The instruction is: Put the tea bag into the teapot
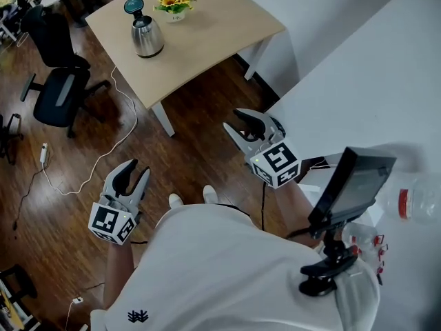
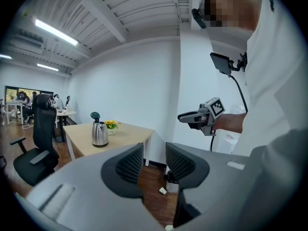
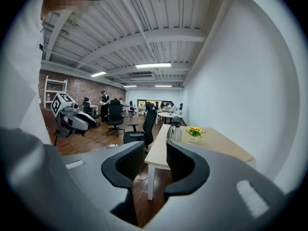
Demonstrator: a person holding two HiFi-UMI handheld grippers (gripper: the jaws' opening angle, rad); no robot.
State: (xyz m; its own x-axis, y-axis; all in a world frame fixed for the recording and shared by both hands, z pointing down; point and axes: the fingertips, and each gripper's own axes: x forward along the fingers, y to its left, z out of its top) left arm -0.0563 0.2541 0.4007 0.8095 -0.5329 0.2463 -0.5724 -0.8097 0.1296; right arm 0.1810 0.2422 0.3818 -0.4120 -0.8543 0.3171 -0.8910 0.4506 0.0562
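Note:
The teapot [image 1: 147, 35] is a steel kettle with its dark lid tipped open, standing on a light wooden table [image 1: 207, 33] far ahead. It also shows small in the left gripper view as the kettle [image 2: 99, 134] and in the right gripper view as the kettle [image 3: 173, 133]. No tea bag shows in any view. My left gripper [image 1: 132, 173] hangs over the wooden floor, open, with nothing between its jaws [image 2: 154, 150]. My right gripper [image 1: 233, 121] is held higher, by the white table's corner, open and empty [image 3: 155, 150]. Both are well short of the kettle.
A small pot of yellow flowers [image 1: 174, 4] stands behind the kettle. A black office chair [image 1: 58, 81] sits left of the wooden table, and a white cable [image 1: 103, 161] trails over the floor. A white table [image 1: 386, 81] on the right carries a plastic bottle [image 1: 413, 202].

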